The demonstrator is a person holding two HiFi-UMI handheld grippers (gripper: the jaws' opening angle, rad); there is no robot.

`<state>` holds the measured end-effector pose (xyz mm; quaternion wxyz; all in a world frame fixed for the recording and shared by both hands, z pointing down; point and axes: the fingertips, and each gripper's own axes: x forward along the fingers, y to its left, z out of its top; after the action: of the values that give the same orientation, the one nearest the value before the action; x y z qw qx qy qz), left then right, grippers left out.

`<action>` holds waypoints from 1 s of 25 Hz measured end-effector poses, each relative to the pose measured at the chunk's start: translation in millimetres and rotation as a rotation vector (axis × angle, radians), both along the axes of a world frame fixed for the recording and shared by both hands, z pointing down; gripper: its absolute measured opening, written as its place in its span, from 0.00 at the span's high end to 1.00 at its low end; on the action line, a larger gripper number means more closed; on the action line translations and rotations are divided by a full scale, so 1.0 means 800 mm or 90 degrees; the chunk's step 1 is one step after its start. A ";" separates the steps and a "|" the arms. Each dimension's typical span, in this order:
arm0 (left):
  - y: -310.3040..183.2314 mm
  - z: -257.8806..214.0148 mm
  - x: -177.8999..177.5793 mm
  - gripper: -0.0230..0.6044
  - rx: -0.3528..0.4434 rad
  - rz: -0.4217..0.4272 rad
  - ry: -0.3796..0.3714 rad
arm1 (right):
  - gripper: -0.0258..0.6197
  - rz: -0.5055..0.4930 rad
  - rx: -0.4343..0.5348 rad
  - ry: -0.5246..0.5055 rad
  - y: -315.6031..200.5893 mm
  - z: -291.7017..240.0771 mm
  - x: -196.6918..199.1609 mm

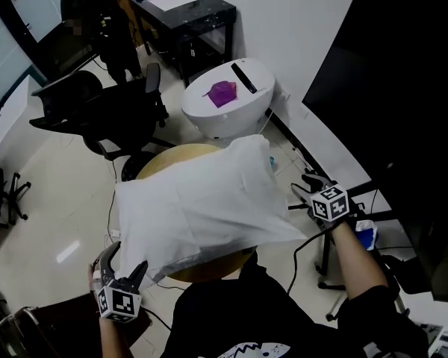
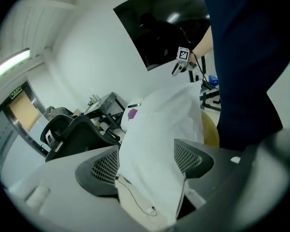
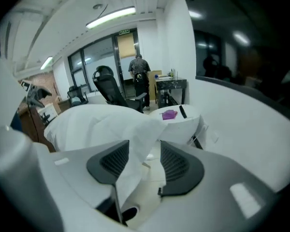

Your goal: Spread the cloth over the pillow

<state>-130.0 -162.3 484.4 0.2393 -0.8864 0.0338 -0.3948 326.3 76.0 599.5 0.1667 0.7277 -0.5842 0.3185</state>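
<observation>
Two units in use: left hand-held gripper (image 1: 123, 264) clenched on cloth (image 1: 209, 207) edge; right hand-held gripper (image 1: 302, 189) released, cloth corner loose between jaws. Cloth raised above round wooden desk (image 1: 168, 162).

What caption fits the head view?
Left gripper holds white cloth over a round table; right gripper open at its corner.

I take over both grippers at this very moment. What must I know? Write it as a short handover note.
Left gripper: shut on a near corner of the white cloth.
Right gripper: jaws apart; the cloth lies between them, against one pad only.
Cloth: raised over the round wooden table; the pillow cannot be told apart under it.
Done: cloth lifted, hanging between both grippers.
To do: probably close the right grip, then lower and smooth the cloth.
</observation>
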 end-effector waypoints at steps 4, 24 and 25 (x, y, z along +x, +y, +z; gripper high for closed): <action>0.047 0.034 0.029 0.42 -0.029 -0.030 -0.012 | 0.64 -0.048 0.013 -0.072 -0.052 0.026 0.021; 0.057 0.217 -0.149 0.42 -0.155 -0.356 -0.241 | 0.66 -0.096 -0.043 -0.472 -0.108 0.156 0.020; 0.058 0.219 -0.149 0.42 -0.161 -0.358 -0.245 | 0.66 -0.092 -0.040 -0.493 -0.108 0.156 0.018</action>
<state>-249.4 -115.8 659.7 0.0119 -0.7745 0.1814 -0.6059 340.9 -10.5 724.3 -0.0222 0.5055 -0.6434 0.5745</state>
